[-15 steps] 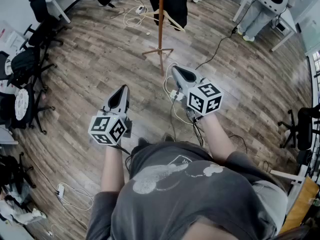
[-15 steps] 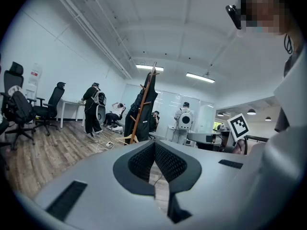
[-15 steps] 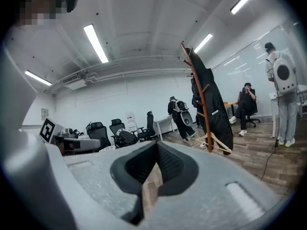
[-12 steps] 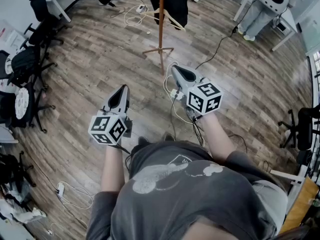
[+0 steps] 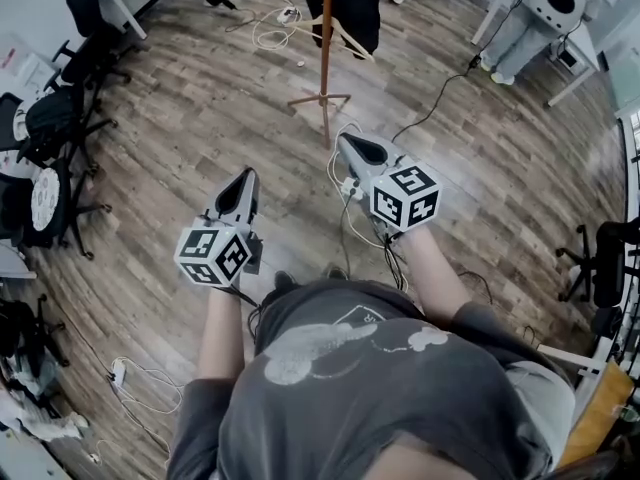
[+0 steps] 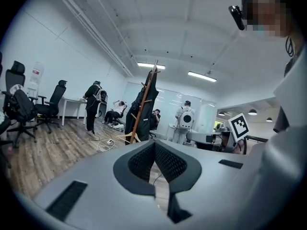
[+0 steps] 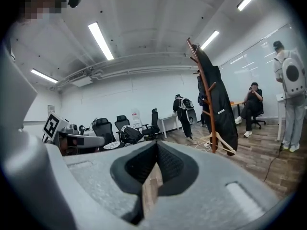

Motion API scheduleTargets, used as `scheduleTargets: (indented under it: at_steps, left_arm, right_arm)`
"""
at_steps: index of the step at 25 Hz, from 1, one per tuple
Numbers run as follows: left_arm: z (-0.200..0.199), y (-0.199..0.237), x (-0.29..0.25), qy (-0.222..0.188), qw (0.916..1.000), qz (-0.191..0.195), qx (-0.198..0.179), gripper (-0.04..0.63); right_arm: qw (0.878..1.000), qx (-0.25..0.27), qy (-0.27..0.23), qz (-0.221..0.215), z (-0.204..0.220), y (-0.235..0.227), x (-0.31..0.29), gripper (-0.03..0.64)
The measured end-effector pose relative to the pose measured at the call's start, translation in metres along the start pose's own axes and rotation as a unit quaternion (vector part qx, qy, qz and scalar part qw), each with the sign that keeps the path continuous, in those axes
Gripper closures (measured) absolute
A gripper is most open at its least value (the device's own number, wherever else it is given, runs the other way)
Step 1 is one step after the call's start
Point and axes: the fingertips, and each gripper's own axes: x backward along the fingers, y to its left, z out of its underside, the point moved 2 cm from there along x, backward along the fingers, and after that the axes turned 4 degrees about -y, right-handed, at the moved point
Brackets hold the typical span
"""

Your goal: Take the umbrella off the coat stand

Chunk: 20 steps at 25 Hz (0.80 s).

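**Both hand-held grippers shut and empty, coat stand well ahead**

The coat stand [image 5: 325, 48], a slim wooden pole on spread feet, rises from the plank floor [image 5: 200, 118] at the top middle of the head view. It is well apart from both tools. A long black garment [image 5: 355, 3] hangs from it on the side toward the right, and a bare wooden hanger [image 5: 347, 38] hangs low beside the pole. The umbrella cannot be told from the dark shapes on the stand in any view.

The left hand-held gripper [image 5: 246, 174] is held out level and low, its jaws pressed together at the tips with nothing between them. The right hand-held gripper [image 5: 343, 140] is a little further forward and nearer the stand. Its jaws also meet at the tips, and only floor shows through the wedge beneath them. Each tool carries its marker cube at the back, above the person's bare forearms.

Loose white cables [image 5: 345, 183] curl on the floor between the right tool and the stand's feet, and a black cord [image 5: 430, 108] runs off toward the upper right. More cable is coiled beyond the stand [image 5: 265, 33]. Black office chairs [image 5: 45, 128] crowd the left edge, and a power strip [image 5: 118, 373] lies on the floor at lower left. A white machine with a round dark face [image 5: 540, 8] stands at the upper right. In the left gripper view a standing person [image 6: 93, 104] is beyond the stand to its left.
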Motion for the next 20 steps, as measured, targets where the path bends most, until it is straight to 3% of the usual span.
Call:
scheduleTargets:
  at_steps: [9, 20]
  left_arm:
    - [0.014, -0.010, -0.007, 0.013, 0.9995, -0.026, -0.012, 0.588]
    - [-0.004, 0.053, -0.034, 0.001, 0.9995, -0.032, 0.005, 0.588]
  right_arm:
    - [0.999, -0.025, -0.021, -0.018, 0.001, -0.024, 0.001, 0.620]
    - [0.999, -0.043, -0.001, -0.004, 0.014, -0.041, -0.049, 0.620]
